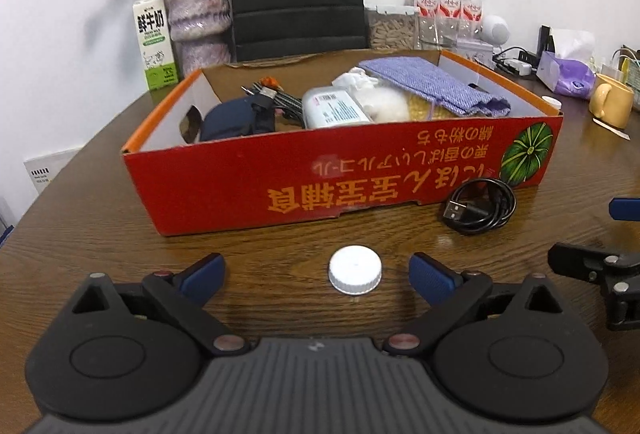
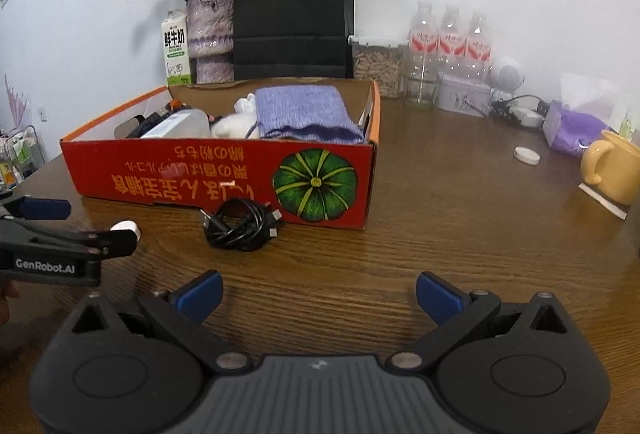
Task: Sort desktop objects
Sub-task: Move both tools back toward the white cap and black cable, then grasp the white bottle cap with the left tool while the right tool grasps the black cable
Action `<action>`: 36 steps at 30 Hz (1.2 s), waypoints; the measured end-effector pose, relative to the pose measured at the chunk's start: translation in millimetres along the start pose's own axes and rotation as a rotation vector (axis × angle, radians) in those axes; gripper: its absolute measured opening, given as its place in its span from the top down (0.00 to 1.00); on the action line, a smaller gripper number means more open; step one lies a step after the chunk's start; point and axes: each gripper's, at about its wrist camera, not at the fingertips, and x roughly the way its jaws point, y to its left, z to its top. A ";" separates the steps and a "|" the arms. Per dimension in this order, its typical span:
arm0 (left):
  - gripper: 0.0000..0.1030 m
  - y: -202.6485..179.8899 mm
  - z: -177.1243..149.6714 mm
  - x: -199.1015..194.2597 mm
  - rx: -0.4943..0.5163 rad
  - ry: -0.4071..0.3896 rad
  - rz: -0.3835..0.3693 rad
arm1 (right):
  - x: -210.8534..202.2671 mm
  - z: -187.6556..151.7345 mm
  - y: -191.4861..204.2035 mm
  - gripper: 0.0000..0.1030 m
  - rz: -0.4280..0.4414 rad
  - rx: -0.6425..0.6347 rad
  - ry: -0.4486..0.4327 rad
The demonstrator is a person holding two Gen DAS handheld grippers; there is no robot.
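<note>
With white cap [image 1: 355, 269] centred between pads, left claw [image 1: 316, 274] wide open, empty; right claw [image 2: 319, 292] likewise. Next: close on cap, transfer to red box [image 1: 340, 174].

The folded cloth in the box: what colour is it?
The folded cloth is lavender purple with a fine woven texture, clearest in the right wrist view.

Wooden table [image 1: 100, 234] with red box [image 1: 280, 178], white cap [image 1: 355, 270], black cable [image 1: 482, 208]

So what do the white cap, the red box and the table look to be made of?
White cap: probably plastic, matte, with a ribbed moulded edge. Red box: printed cardboard, with brown raw edges and folded walls. Table: wood or wood-look veneer, brown grain with a slight sheen.
</note>
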 end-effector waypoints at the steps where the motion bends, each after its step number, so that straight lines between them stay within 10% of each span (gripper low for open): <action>1: 0.10 -0.1 0.0 0.2 -0.001 0.000 -0.001 | 2.0 0.0 0.0 0.00 0.002 0.001 0.005; 7: 0.34 -0.1 -1.4 2.4 -0.023 0.007 -0.033 | 7.2 1.7 1.5 0.00 0.024 0.012 0.018; 11: 0.73 -2.3 0.6 1.8 -0.020 0.001 -0.062 | 9.3 2.6 3.9 0.00 0.027 0.013 0.022; 31: 0.72 42.8 11.0 -3.7 -0.093 -0.060 -0.066 | 60.1 46.3 56.2 0.02 0.004 -0.002 0.048; 36: 0.72 52.8 10.4 -1.7 -0.110 -0.058 -0.082 | 67.9 45.8 58.4 0.23 -0.011 0.033 0.067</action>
